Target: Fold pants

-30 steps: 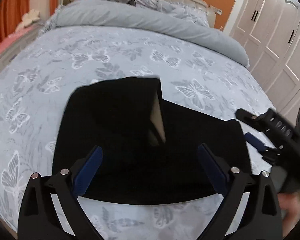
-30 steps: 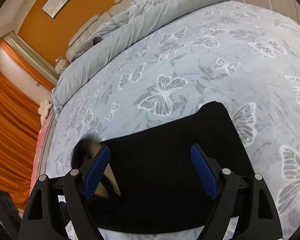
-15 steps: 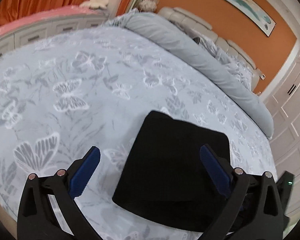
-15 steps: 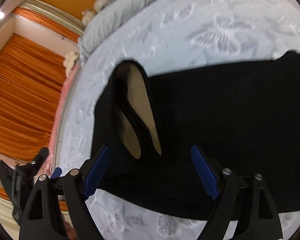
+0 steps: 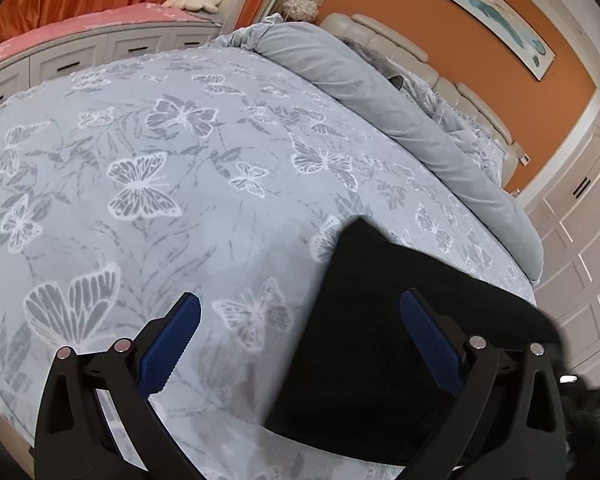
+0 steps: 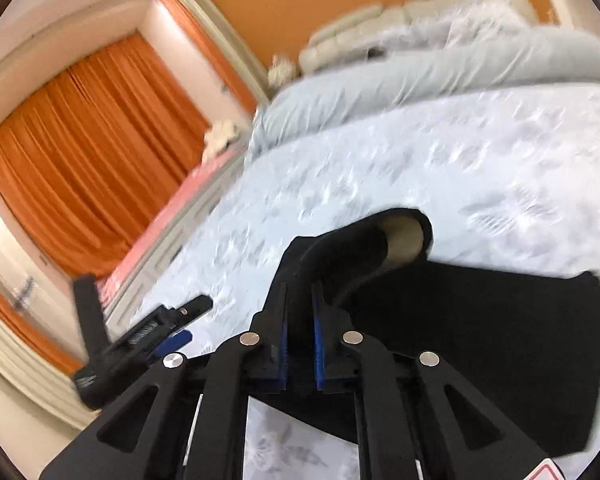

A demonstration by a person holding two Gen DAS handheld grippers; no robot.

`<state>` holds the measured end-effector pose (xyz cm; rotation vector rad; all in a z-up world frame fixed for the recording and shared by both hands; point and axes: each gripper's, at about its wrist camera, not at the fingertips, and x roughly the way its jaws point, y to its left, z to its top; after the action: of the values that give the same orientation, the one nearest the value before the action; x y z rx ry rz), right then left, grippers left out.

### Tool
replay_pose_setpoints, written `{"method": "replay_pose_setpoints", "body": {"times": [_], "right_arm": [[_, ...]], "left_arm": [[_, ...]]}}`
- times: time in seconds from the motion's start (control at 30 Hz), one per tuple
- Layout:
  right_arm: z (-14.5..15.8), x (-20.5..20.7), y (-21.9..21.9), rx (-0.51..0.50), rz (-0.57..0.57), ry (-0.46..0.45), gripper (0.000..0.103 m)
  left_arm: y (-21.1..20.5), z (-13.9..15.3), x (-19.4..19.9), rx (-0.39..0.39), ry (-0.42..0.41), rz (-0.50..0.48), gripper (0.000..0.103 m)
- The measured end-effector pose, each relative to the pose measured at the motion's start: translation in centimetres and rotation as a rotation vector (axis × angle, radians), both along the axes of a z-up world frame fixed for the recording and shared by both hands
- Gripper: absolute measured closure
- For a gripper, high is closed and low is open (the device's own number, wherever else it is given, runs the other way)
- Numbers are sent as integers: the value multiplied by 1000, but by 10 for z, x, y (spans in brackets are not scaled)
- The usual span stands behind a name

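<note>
Butterfly bedspread [image 5: 204,208] (orange curtains [image 6: 84,152] beyond)

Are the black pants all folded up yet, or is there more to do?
Nearly. The pants already lie as a short, compact black bundle on the butterfly bedspread. Right now the right gripper pinches one raised edge where tan lining shows; the left gripper is open and empty. Probably left: laying that flap flat.

Ahead and left of the left gripper [image 5: 300,344] the bed [image 5: 160,168] lies bare; pants [image 5: 380,340] lie right, a rolled duvet [image 5: 380,92] far beyond.
</note>
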<state>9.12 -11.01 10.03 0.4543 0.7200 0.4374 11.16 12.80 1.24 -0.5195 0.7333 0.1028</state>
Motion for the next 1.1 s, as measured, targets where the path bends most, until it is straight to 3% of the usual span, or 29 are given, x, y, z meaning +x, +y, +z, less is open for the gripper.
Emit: {"method": "replay_pose_setpoints", "body": {"times": [0.07, 0.13, 0.2, 0.27, 0.3, 0.43, 0.5, 0.6, 0.67, 0.7, 0.73, 0.77, 0.8, 0.9, 0.97, 1.1], "right_arm": [[-8, -11, -36, -43, -84, 46, 95], [-40, -13, -73, -134, -189, 204, 94], [-89, -7, -98, -157, -182, 408, 91], [-116, -6, -104, -145, -144, 493, 86], [-115, -6, -105, -121, -142, 480, 83], [-90, -25, -125, 1, -179, 388, 50], [-84, -26, -128, 27, -196, 363, 45], [-98, -4, -125, 74, -192, 430, 43], [-103, 7, -109, 87, -128, 461, 47], [-104, 9, -96, 63, -104, 463, 59], [-107, 14, -83, 17, -86, 464, 88], [-106, 18, -72, -36, -79, 459, 95], [-101, 21, -62, -59, -74, 441, 97], [-61, 19, -38, 25, 10, 318, 97], [-27, 16, -17, 79, 89, 209, 97], [-15, 22, 12, 119, 201, 167, 97]], "left_arm": [[-2, -1, 1, 14, 3, -9, 5], [-7, -4, 5, 19, 17, -25, 5], [-15, -9, 11, 13, 39, -46, 5], [-22, -13, 15, 9, 54, -64, 5], [-27, -14, 16, 17, 59, -71, 5], [-38, -11, 13, 72, 43, -80, 5], [-42, -10, 10, 61, 27, -111, 5], [-53, -9, 8, 10, 9, -212, 5], [-66, -9, 6, -42, 3, -322, 5], [-78, -10, 6, -79, 6, -428, 5], [-89, -11, 5, -92, 16, -510, 5], [-98, -12, 3, -86, 23, -565, 5], [-108, -14, 0, -56, 27, -602, 5], [-129, -16, -6, 38, 5, -636, 5], [-144, -9, -12, 110, -54, -679, 5], [-169, -2, -25, 277, -169, -748, 5]]}}
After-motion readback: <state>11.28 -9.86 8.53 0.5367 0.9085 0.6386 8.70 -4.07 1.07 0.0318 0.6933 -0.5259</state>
